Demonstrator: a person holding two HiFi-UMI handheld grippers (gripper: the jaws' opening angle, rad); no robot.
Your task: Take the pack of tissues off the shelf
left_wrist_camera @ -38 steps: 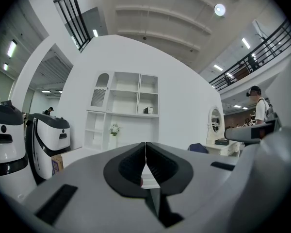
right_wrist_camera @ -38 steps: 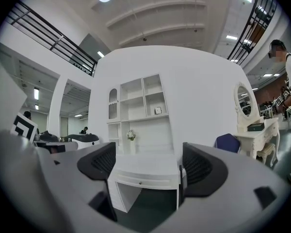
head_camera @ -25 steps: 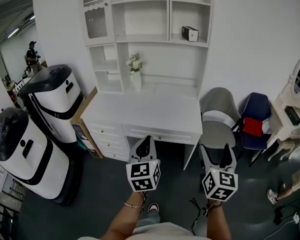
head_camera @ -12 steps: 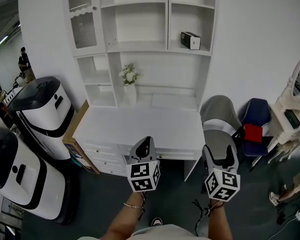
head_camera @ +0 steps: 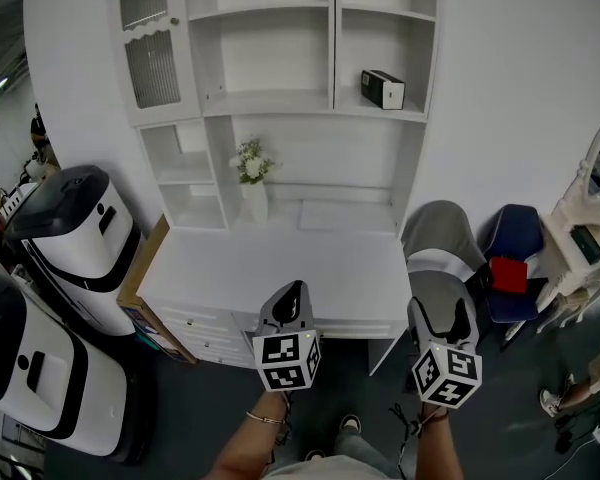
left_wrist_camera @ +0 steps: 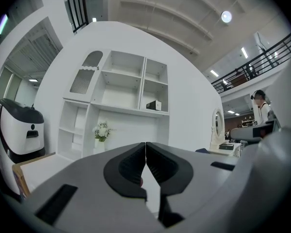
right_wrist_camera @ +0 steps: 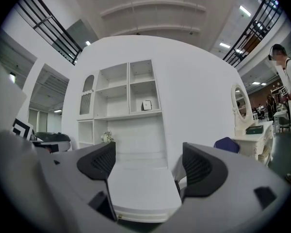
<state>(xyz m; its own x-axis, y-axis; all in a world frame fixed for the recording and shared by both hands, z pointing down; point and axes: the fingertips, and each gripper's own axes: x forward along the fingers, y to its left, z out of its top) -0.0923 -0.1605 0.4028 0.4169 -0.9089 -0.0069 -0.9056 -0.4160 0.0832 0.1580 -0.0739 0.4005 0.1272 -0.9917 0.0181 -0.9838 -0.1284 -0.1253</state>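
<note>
The pack of tissues [head_camera: 383, 89] is a small dark and white box on the right-hand shelf of the white shelf unit [head_camera: 280, 103]; it also shows far off as the pack of tissues [left_wrist_camera: 154, 105] and the pack of tissues [right_wrist_camera: 147, 105]. My left gripper [head_camera: 290, 299] hangs low in front of the white desk [head_camera: 270, 268], its jaws shut with nothing between them. My right gripper [head_camera: 444, 319] is beside it to the right, jaws wide open and empty. Both grippers are well short of the shelf.
A vase of white flowers [head_camera: 251, 173] stands at the back of the desk. A grey chair [head_camera: 442, 238] and a blue chair [head_camera: 513, 258] are to the right, with a white dresser [head_camera: 595, 218] beyond. Two white and black machines [head_camera: 65, 223] stand left, next to a cardboard sheet [head_camera: 140, 278].
The head view has tilted up and moved closer to the desk, so the shelf unit sits larger and lower in frame. Both grippers keep their places and jaw states.
</note>
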